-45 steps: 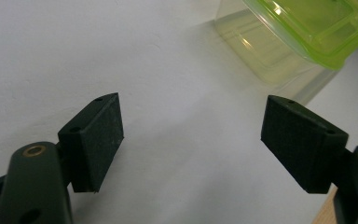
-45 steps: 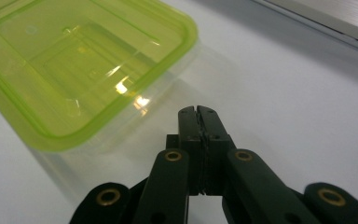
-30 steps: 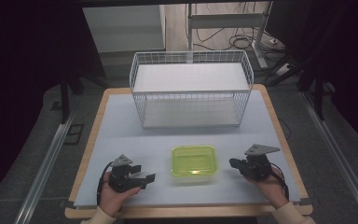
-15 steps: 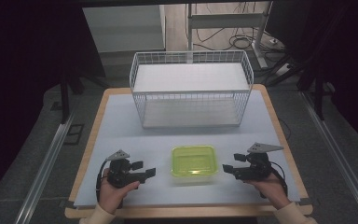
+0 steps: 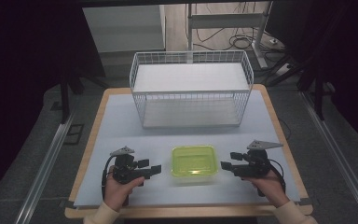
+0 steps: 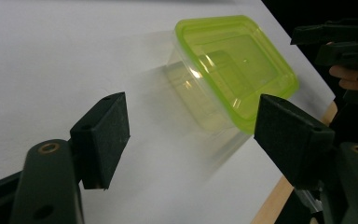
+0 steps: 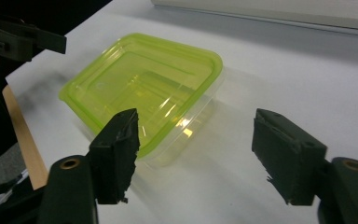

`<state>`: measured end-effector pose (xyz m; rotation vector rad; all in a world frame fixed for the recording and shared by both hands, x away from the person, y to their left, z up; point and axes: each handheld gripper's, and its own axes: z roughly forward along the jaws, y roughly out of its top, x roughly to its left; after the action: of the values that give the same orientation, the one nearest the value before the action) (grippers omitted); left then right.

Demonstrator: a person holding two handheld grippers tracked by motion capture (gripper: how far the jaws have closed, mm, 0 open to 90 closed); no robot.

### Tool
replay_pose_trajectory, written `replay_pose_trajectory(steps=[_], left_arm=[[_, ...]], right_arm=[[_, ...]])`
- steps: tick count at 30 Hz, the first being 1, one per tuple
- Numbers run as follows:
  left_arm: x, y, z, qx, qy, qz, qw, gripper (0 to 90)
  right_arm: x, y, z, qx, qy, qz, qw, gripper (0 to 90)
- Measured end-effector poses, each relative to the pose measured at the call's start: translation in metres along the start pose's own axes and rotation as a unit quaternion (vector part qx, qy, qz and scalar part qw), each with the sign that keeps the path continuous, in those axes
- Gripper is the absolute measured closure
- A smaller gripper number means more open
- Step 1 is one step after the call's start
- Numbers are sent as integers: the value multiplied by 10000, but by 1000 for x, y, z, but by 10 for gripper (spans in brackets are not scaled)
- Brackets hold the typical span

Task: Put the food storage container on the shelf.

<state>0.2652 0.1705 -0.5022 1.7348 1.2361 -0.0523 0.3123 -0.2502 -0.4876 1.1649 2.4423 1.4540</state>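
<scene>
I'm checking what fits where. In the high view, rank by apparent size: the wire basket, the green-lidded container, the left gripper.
1. Wire basket, clearly largest.
2. Green-lidded container.
3. Left gripper, somewhat smaller than the container.

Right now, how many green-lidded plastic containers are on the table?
1. The lidded container sits near the table's front edge, between the left gripper and the right gripper, touching neither. The wire basket behind it looks empty, so none seems hidden there.
</scene>
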Motion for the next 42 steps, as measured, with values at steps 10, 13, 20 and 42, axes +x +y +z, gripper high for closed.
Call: replay_pose_trajectory(steps=[10,13,20,42], left_arm=[[3,4,4,42,-30,-169,9998,257],[2,6,8,48,-165,-264,9995,257],[0,12,21,128,-225,-301,9992,258],[1,20,55,436,-399,-463,9972,380]], right_arm=[[-5,3,0,42,151,331,9993,384],[-5,4,2,41,147,344,9993,390],[-6,9,9,103,212,440,9988,412],[-13,9,31,288,329,951,9945,562]])
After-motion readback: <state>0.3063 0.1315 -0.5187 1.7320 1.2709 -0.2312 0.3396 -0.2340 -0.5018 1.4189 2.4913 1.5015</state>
